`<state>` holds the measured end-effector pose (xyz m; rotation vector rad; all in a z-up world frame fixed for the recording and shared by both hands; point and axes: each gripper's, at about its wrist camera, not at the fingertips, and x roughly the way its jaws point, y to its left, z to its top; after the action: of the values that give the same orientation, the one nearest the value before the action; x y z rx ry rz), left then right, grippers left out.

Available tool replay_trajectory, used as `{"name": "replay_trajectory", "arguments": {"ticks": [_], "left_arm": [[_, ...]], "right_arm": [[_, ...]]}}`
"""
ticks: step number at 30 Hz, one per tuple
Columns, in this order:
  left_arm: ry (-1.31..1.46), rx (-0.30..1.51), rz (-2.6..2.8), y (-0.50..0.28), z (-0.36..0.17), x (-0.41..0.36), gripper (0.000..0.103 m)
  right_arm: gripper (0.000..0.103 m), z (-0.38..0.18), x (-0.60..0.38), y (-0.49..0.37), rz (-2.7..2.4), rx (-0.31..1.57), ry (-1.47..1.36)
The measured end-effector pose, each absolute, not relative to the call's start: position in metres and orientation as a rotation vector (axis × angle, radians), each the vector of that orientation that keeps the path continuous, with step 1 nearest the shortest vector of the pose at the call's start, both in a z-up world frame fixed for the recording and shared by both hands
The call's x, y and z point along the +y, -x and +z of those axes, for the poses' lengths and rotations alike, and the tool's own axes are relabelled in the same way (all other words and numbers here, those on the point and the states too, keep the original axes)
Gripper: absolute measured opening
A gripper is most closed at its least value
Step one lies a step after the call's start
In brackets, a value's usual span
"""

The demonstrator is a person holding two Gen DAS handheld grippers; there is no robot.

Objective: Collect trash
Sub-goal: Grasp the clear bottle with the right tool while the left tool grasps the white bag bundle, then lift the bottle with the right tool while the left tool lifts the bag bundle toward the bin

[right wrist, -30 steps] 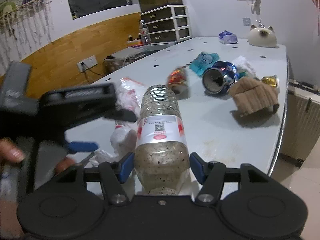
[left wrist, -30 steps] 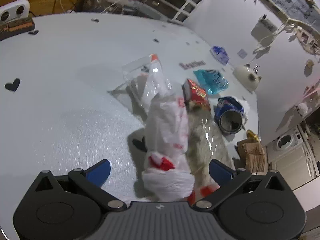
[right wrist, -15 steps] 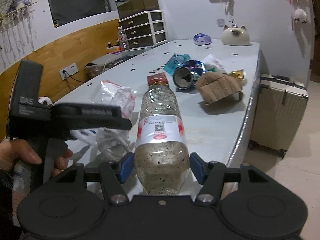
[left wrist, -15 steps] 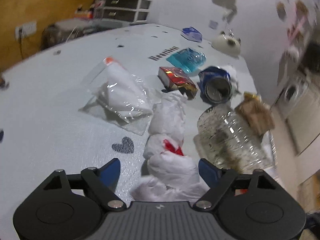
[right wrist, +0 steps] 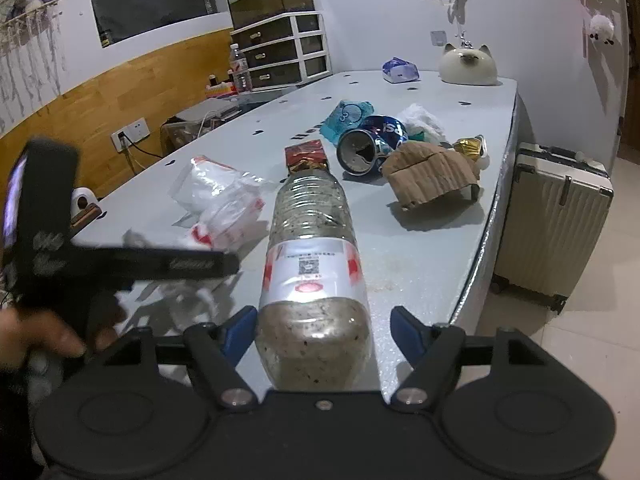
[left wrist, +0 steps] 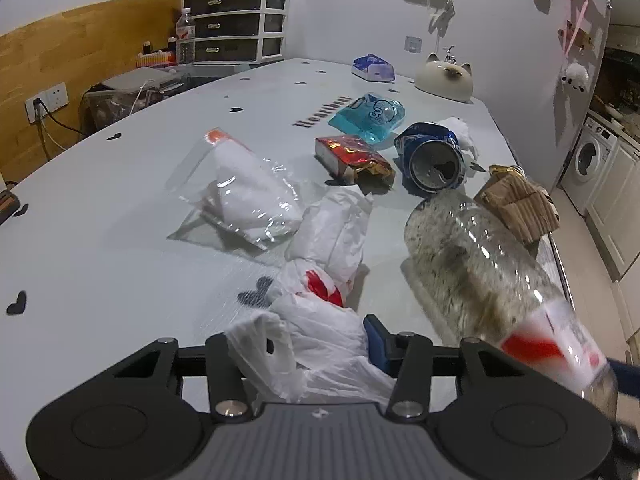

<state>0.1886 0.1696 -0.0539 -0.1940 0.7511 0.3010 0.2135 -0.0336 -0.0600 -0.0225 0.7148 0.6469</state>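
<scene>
A crumpled white plastic bag [left wrist: 332, 236] with red print lies on the white table [left wrist: 100, 220]. Its near end is bunched between the pads of my left gripper [left wrist: 300, 336], whose jaws are closing on it. A dirty clear plastic bottle [right wrist: 312, 240] with a red and white label lies with its base between the fingers of my right gripper [right wrist: 324, 320]. Those jaws are opening, and a gap shows between the right pad and the bottle. The left wrist view shows the same bottle [left wrist: 480, 264], blurred, at the right.
Beyond the bag lie a clear bag of white tissue [left wrist: 248, 192], a red foil wrapper [left wrist: 352, 156], a crushed blue can [left wrist: 432, 160], a blue packet [left wrist: 368, 116] and cardboard [left wrist: 516, 204]. The table edge runs close on the right, with a suitcase [right wrist: 556, 220] beside it.
My left gripper has rolled level and its jaws have drawn in around the white bag. My right jaws have widened away from the bottle.
</scene>
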Motion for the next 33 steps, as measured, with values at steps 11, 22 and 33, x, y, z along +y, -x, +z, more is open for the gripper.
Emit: {"name": "replay_trajectory", "arguments": {"ticks": [11,22,33], "left_arm": [[0.248,0.692,0.305,-0.141,-0.041,0.168,0.047],[0.186,0.586,0.256,-0.100,-0.012,0.133,0.047],[0.201,0.622,0.225,-0.080,-0.027,0.126,0.047]], "right_arm": [[0.062,-0.060,-0.040,-0.192,0.605,0.650,0.029],[0.062,-0.034,-0.071,-0.157,0.542,0.541,0.004],[0.066,-0.056,-0.066,-0.148,0.595,0.716,-0.005]]}}
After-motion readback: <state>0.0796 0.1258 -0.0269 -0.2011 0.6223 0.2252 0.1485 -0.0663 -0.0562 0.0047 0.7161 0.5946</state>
